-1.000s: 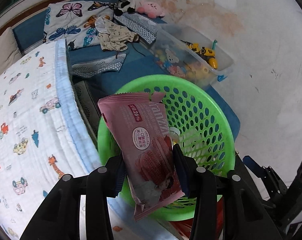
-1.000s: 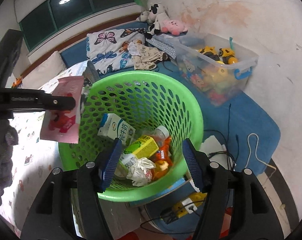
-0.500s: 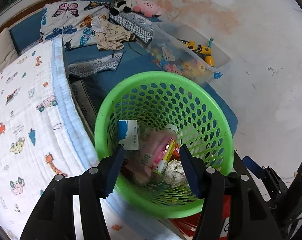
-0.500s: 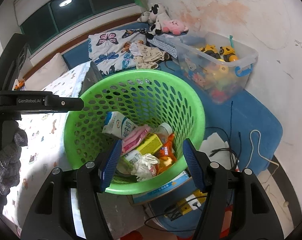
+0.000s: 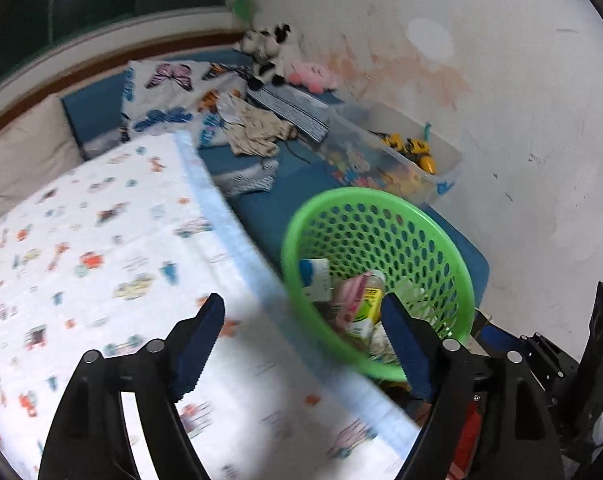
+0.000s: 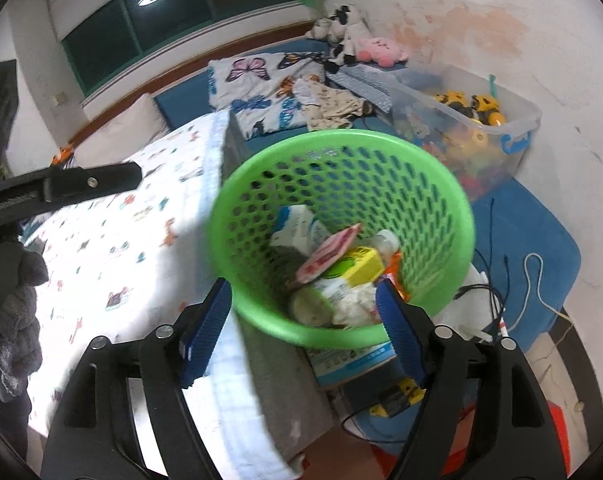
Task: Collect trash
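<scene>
Left gripper (image 5: 301, 340) and right gripper (image 6: 303, 322) both empty, jaws opening wide. Pink wrapper (image 6: 328, 250) lay among trash in green basket (image 6: 457, 208).

Glossy perforated plastic basket (image 6: 441, 184)

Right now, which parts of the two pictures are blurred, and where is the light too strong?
Left wrist view: the printed blanket and the green basket rim are smeared by motion; a bright patch washes out the blanket near the left gripper. Right wrist view: the basket's near rim is blurred and the blanket overexposed; the toy bin stays fairly sharp.
</scene>
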Action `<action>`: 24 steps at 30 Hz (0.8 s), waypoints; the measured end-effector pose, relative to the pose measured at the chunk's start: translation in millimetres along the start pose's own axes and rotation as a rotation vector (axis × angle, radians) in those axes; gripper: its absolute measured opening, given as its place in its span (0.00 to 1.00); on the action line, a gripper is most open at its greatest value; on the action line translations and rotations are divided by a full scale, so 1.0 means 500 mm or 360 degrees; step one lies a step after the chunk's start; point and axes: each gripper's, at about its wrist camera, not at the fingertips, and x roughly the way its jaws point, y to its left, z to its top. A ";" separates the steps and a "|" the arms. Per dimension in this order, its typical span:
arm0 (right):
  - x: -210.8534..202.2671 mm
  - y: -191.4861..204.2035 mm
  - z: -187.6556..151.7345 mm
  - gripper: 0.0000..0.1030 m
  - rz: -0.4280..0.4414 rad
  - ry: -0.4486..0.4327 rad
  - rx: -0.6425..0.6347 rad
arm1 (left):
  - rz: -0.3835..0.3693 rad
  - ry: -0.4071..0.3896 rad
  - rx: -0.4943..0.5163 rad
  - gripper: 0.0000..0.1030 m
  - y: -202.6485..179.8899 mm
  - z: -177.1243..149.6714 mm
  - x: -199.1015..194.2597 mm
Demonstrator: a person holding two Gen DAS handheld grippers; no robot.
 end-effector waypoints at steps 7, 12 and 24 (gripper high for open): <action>-0.019 0.106 -0.023 0.82 -0.0013 -0.0008 -0.0131 | 0.0126 -0.0090 -0.0090 0.91 0.090 -0.070 -0.097; -0.030 0.167 -0.039 0.85 0.0016 -0.0028 -0.0172 | 0.0201 -0.0144 -0.0167 0.92 0.158 -0.122 -0.156; -0.082 0.251 -0.082 0.88 -0.0003 -0.0129 -0.0240 | 0.0371 -0.0309 -0.0238 0.93 0.210 -0.231 -0.273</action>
